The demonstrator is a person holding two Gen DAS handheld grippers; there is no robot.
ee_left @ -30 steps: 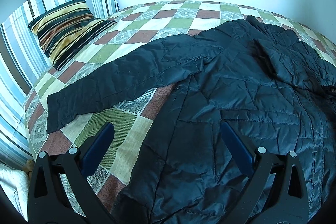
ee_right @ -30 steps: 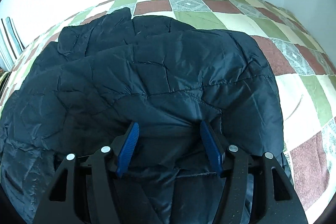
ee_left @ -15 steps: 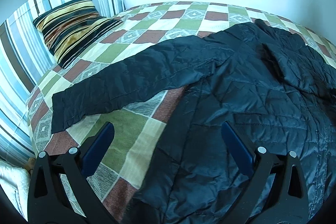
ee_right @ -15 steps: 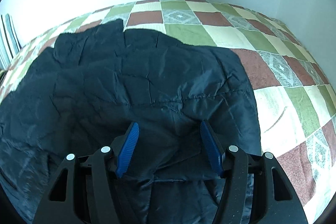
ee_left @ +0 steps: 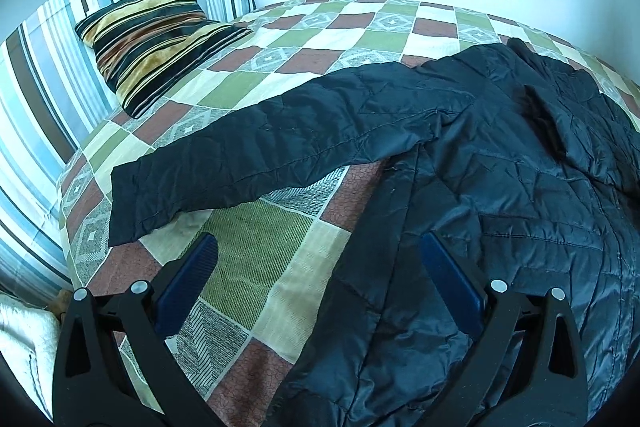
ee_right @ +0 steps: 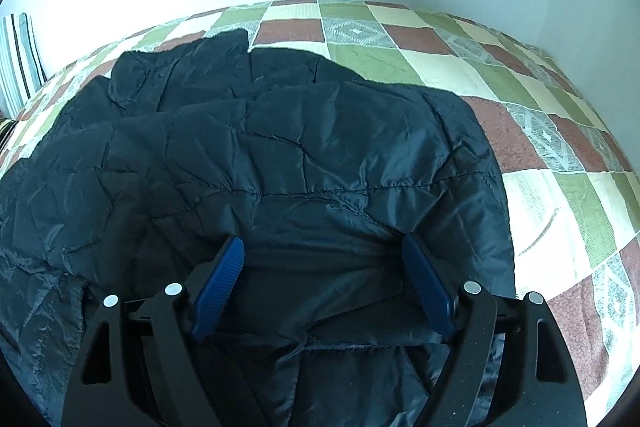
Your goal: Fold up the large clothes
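Note:
A dark quilted jacket (ee_left: 500, 187) lies on the checkered bedspread (ee_left: 256, 247). One sleeve (ee_left: 260, 155) stretches out flat to the left toward the pillows. My left gripper (ee_left: 316, 267) is open and empty, above the jacket's left hem edge and the bare bedspread. In the right wrist view the jacket (ee_right: 280, 155) fills the middle, its right side folded over the body. My right gripper (ee_right: 324, 267) is open, with a fold of jacket fabric lying between its blue pads (ee_right: 426, 283).
A striped cushion (ee_left: 156, 35) leans on striped pillows (ee_left: 52, 67) at the bed's left end. White walls stand behind the bed. Bare bedspread (ee_right: 560, 147) shows right of the jacket. A white cloth (ee_left: 24, 351) lies at the lower left.
My left gripper has drawn back and left, so more bedspread and the whole sleeve show. My right gripper stays open over the jacket, whose right side shifted flatter, then back into a fold.

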